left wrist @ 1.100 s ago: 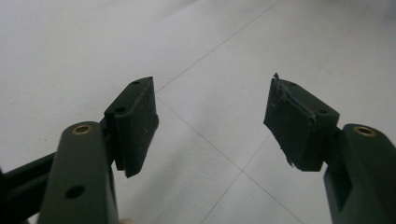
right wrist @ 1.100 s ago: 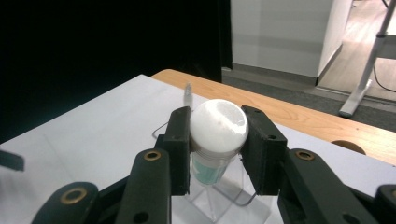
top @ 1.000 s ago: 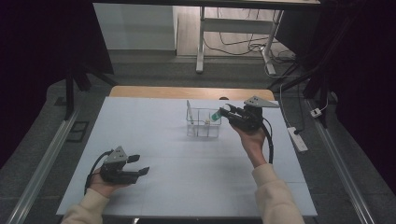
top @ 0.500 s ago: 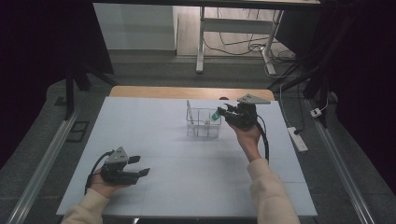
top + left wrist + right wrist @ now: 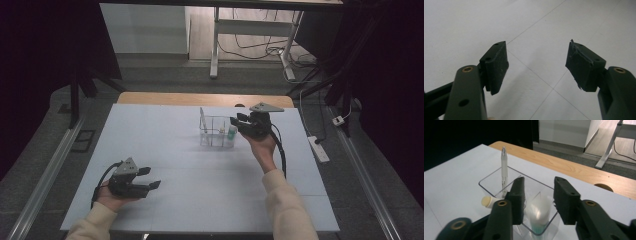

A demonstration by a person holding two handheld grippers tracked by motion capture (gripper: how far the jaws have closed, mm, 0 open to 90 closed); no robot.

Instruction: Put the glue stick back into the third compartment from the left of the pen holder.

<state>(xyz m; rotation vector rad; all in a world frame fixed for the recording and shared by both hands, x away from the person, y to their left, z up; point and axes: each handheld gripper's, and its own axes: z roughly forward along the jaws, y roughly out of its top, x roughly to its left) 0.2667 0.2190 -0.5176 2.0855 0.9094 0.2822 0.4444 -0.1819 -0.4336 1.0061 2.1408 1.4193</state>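
Standing upside down in the near corner compartment of the clear organizer (image 5: 499, 178), the white tube with the teal cap (image 5: 537, 216) now sits free: the right gripper (image 5: 537, 198) has just been opening around it, so the drop looks done. The left gripper (image 5: 536, 65) rests wide apart on the table (image 5: 165, 200).

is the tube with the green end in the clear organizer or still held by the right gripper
In. The tube stands in the near compartment of the clear organizer; the right gripper has just been opening, its pads apart from it.
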